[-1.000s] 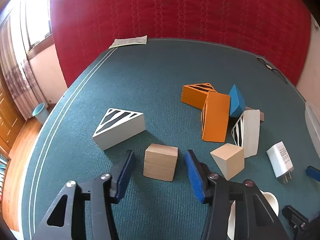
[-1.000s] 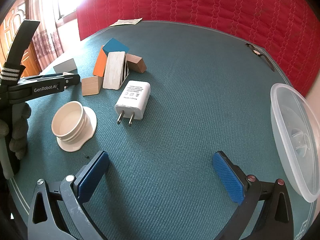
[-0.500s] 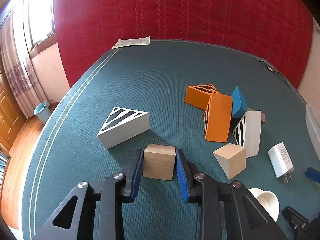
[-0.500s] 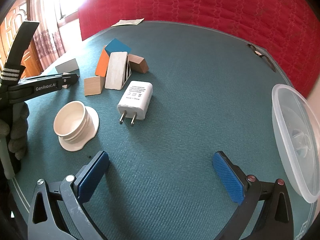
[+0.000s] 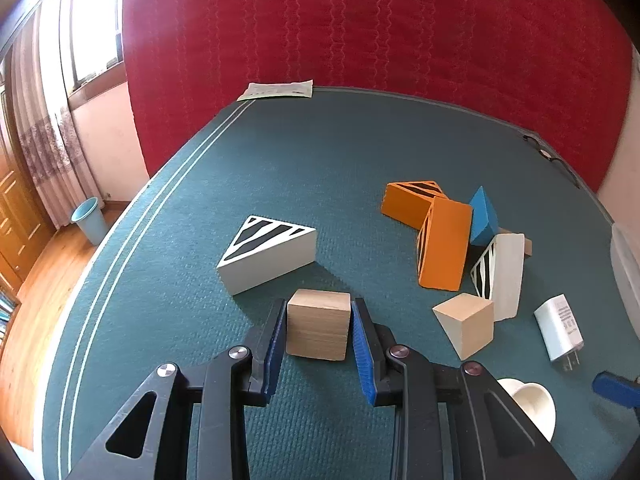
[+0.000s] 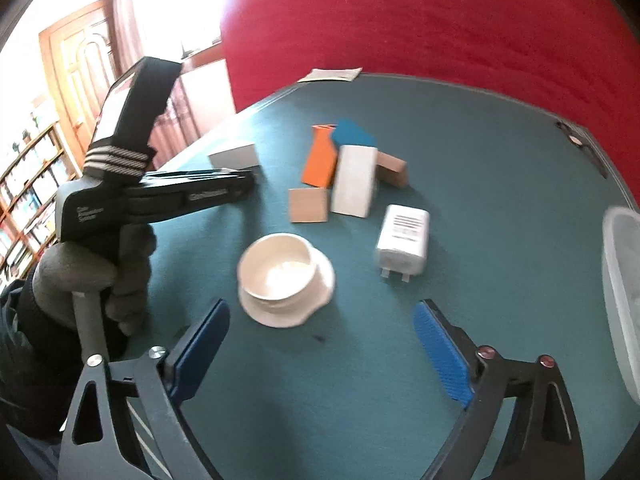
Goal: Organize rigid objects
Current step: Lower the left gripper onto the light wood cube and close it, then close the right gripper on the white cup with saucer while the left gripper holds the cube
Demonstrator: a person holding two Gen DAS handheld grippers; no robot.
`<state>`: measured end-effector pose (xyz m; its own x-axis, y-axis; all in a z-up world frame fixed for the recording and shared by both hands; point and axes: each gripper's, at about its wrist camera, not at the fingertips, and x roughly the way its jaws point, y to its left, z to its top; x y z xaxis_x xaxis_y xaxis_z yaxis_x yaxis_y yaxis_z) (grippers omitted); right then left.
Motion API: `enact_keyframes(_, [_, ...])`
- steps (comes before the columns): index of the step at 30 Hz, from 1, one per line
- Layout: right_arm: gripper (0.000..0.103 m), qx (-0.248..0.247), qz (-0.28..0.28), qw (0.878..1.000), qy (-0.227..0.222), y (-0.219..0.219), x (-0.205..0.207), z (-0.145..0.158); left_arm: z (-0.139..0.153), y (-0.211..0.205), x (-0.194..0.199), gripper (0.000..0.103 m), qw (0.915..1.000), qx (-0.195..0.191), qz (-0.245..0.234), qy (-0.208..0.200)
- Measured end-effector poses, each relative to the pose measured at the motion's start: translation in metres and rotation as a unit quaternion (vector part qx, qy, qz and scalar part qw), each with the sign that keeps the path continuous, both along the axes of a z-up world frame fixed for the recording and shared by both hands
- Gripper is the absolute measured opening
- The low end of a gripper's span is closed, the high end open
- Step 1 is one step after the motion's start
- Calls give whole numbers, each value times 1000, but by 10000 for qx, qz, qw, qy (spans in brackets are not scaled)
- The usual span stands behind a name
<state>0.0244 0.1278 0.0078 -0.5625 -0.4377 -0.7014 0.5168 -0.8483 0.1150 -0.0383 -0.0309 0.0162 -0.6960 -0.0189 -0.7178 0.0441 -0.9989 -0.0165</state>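
Observation:
My left gripper (image 5: 319,312) is shut on a plain wooden cube (image 5: 318,324), its blue pads against both sides, just over the green table. A white wedge with black stripes (image 5: 268,254) lies just beyond it. A heap of orange (image 5: 442,248), blue (image 5: 484,216) and white (image 5: 504,276) blocks and a second wooden cube (image 5: 466,324) lie to the right. My right gripper (image 6: 322,320) is open and empty, above the table near a cream bowl-shaped piece (image 6: 286,276). The left gripper's body (image 6: 192,196) shows in the right wrist view.
A white charger plug (image 6: 404,240) lies right of the bowl piece, also in the left wrist view (image 5: 558,326). A clear plastic tub (image 6: 624,280) stands at the right edge. A paper sheet (image 5: 276,90) lies at the far edge, against a red wall. The table's left edge (image 5: 100,248) drops to floor.
My left gripper closed on the wooden cube and seems to have raised it slightly. My right gripper swung left and closer, so the bowl piece now sits just ahead of its jaws.

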Motion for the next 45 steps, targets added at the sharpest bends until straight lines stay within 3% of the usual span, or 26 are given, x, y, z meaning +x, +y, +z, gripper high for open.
enact_keyframes(7, [83, 89, 162, 9998, -41, -24, -5, -5, 0, 2, 1, 33, 10000, -58, 29, 17])
enact_keyframes(15, [61, 545, 174, 9983, 52, -44, -10, -17, 0, 1, 1, 33, 9999, -91, 45, 29])
enact_keyframes(20, [53, 516, 139, 9985, 137, -43, -9, -16, 1, 1, 3, 33, 9999, -116, 53, 43])
enact_keyframes(45, [53, -10, -337, 9994, 55, -1, 2, 1, 1, 5, 0, 33, 9998, -103, 134, 55])
